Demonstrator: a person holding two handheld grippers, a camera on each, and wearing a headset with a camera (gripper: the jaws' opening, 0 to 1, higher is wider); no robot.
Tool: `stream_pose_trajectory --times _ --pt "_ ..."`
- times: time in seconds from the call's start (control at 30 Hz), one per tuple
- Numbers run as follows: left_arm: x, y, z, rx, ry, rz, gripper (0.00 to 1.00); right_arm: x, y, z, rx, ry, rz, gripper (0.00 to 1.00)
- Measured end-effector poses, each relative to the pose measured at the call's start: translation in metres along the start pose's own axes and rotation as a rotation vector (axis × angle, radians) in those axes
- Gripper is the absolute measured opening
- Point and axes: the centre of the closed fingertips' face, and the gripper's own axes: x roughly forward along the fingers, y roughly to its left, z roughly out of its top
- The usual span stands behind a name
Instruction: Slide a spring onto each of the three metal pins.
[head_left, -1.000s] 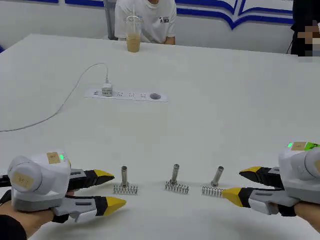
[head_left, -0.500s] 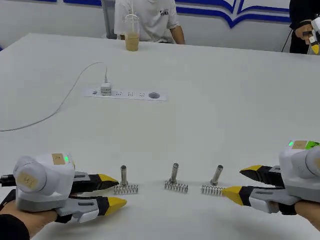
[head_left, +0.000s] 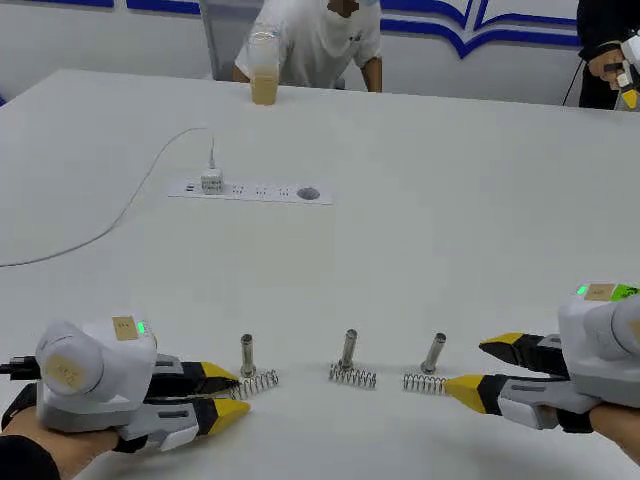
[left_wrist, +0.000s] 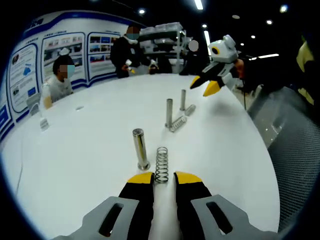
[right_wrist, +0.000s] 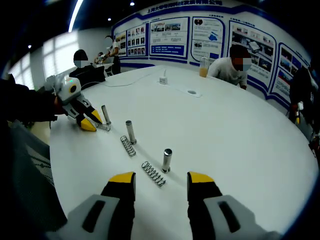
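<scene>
Springs lie flat on the desk (head_left: 430, 220), and none is on a pin. We use the middle pin (head_left: 348, 348) as our mark.

Far to its left is the left hand-held gripper (head_left: 243, 392). Its jaws are almost together, one on each side of the near end of the left spring (head_left: 260, 381). We think it wants to pick that spring up. We cannot tell if the jaws squeeze the spring or just sit beside it.

The left pin (head_left: 247, 354) stands upright to the left of the middle pin, just behind that spring, so the lift would be short. The middle spring (head_left: 354, 375) lies right in front of the middle pin, at its foot.

To the right of the middle pin stands the right pin (head_left: 435, 352), with the right spring (head_left: 424, 381) at its foot. Farther right is the right hand-held gripper (head_left: 478, 366). Its jaws are wide apart and hold nothing. It points at the right spring, ready for its turn, we guess.
</scene>
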Motion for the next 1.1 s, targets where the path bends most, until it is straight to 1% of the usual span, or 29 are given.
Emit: stream_pose_trajectory --times 0.17,0.43,0.63,0.8,1.1 --pt "0.001 0.003 0.001 0.013 0.005 0.011 0.12 0.0 0.0 0.0 0.0 -0.003 0.002 0.42" --pt "0.001 -0.003 0.001 0.04 0.014 0.001 0.11 -0.001 0.001 0.003 -0.002 -0.01 0.002 0.42" --pt "0.0 -0.005 0.006 0.046 0.0 -0.002 0.11 -0.002 0.002 0.004 -0.007 -0.014 0.005 0.42" --pt "-0.003 -0.009 0.007 0.046 -0.005 -0.007 0.1 -0.004 0.002 0.005 -0.01 -0.016 0.004 0.42" --pt "-0.005 -0.017 0.015 0.051 -0.025 -0.023 0.1 -0.005 0.007 0.006 -0.017 -0.02 0.015 0.42"
